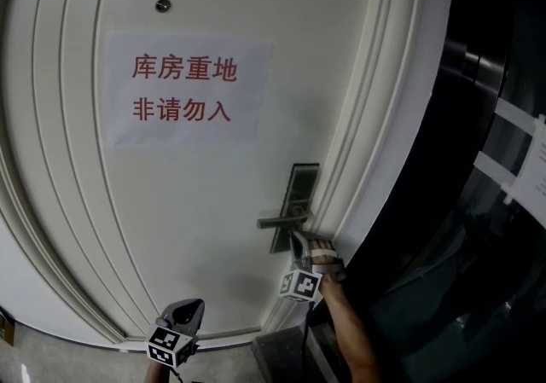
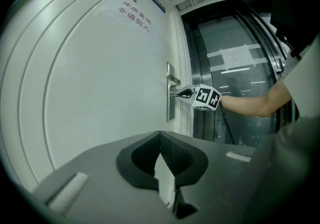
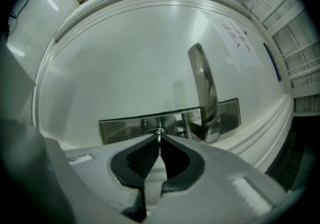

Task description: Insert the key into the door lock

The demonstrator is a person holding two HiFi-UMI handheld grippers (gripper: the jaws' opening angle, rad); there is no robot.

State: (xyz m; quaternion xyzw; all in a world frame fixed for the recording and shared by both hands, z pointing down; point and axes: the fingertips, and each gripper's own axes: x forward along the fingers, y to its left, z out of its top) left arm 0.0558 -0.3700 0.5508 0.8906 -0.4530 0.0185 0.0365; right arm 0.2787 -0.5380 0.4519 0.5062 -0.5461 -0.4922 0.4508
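- White door (image 1: 196, 202) fills my head view, with a paper sign (image 1: 183, 89) in red print on its upper middle.
- Metal lock plate (image 1: 299, 198) sits at the door's right edge, and the lever handle (image 1: 281, 221) sticks out across it.
- My left gripper (image 2: 160, 134) is low near the door's bottom edge, jaws pressed together, empty.
- My right gripper (image 3: 160, 137) is right at the lock plate, below the handle, jaws pinching the key (image 3: 160, 131).
- The key tip meets the plate at what looks like the keyhole. I can't tell if it's in.
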